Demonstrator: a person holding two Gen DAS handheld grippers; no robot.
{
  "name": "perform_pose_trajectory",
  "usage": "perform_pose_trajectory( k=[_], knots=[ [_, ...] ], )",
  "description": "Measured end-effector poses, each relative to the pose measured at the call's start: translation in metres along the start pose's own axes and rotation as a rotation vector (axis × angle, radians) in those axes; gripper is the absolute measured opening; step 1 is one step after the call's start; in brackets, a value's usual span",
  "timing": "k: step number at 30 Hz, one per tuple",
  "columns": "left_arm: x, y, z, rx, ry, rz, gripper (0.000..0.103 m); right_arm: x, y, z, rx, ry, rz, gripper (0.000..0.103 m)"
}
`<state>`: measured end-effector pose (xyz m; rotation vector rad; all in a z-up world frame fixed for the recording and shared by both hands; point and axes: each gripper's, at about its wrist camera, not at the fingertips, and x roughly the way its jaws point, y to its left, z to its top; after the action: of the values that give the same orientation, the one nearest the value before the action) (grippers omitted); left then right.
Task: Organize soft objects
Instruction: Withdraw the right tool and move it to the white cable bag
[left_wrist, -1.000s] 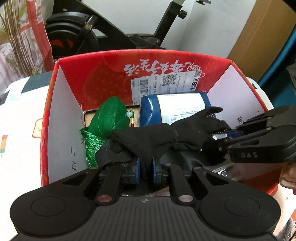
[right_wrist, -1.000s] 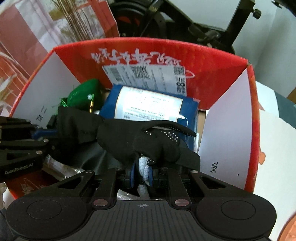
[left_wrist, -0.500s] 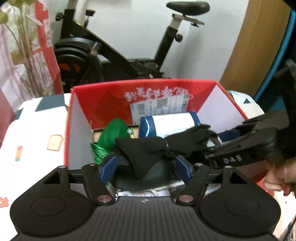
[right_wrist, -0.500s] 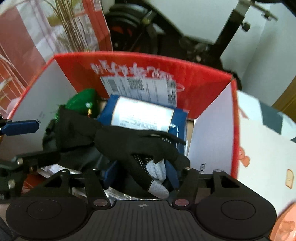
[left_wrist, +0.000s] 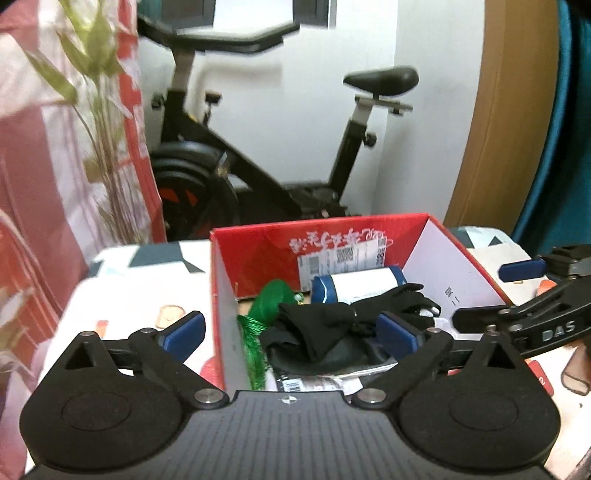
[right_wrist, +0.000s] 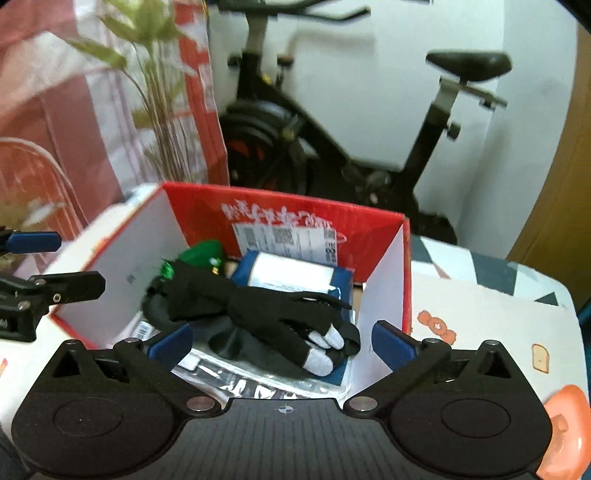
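A red cardboard box (right_wrist: 295, 218) with white inner side walls stands open on a patterned white tabletop (right_wrist: 480, 306). Inside it, a long black fabric glove with white fingertips (right_wrist: 291, 321) lies draped across the other contents, touching neither gripper. In the right wrist view its white fingertips sit toward 5 o'clock of the box, while its cuff end runs toward 10 o'clock, close to a shiny green bundle (right_wrist: 203, 253). Behind the glove, toward 12 o'clock, lies a blue package with a white label (right_wrist: 291, 273), and clear plastic wrapping (right_wrist: 258, 384) shows under it at the box's near edge.

The left gripper (left_wrist: 291, 328) stands wide apart, its jaws having just been opening, with nothing clamped; one blue pad hangs outside the box's left wall. The right gripper (right_wrist: 282, 341) is likewise spread wide after opening, the glove lying free below and between its blue pads.

A black exercise bike (left_wrist: 258, 177) stands behind the table at 12 o'clock.
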<state>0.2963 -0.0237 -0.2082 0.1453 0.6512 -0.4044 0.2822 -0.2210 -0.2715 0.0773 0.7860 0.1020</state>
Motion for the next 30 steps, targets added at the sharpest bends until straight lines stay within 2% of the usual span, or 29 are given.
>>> perform_pose_trajectory(
  k=[3,7,13,16,19,25,28,30],
  knots=[
    [-0.018,-0.002,-0.015,0.01,-0.046,0.032,0.103,-0.022,0.001,-0.018,0.01,-0.081,0.012,0.103],
    [-0.034,-0.003,-0.04,0.019,-0.066,0.057,0.103,-0.049,0.008,-0.051,-0.028,-0.217,-0.024,0.103],
    [-0.045,-0.003,-0.084,-0.032,-0.054,0.055,0.103,-0.062,0.003,-0.104,0.076,-0.319,-0.001,0.103],
    [-0.044,-0.008,-0.104,-0.038,-0.052,0.029,0.103,-0.056,0.005,-0.129,0.112,-0.311,0.013,0.103],
    [-0.04,-0.012,-0.12,-0.03,-0.028,0.021,0.103,-0.044,0.007,-0.152,0.142,-0.261,0.028,0.103],
    [-0.025,-0.008,-0.146,-0.106,0.047,-0.012,0.102,-0.023,0.023,-0.188,0.108,-0.174,0.037,0.101],
    [-0.017,-0.007,-0.156,-0.145,0.092,-0.041,0.098,-0.014,0.029,-0.198,0.108,-0.132,0.059,0.096],
    [-0.011,-0.007,-0.159,-0.165,0.116,-0.06,0.087,-0.009,0.032,-0.201,0.098,-0.113,0.066,0.094]
  ],
)
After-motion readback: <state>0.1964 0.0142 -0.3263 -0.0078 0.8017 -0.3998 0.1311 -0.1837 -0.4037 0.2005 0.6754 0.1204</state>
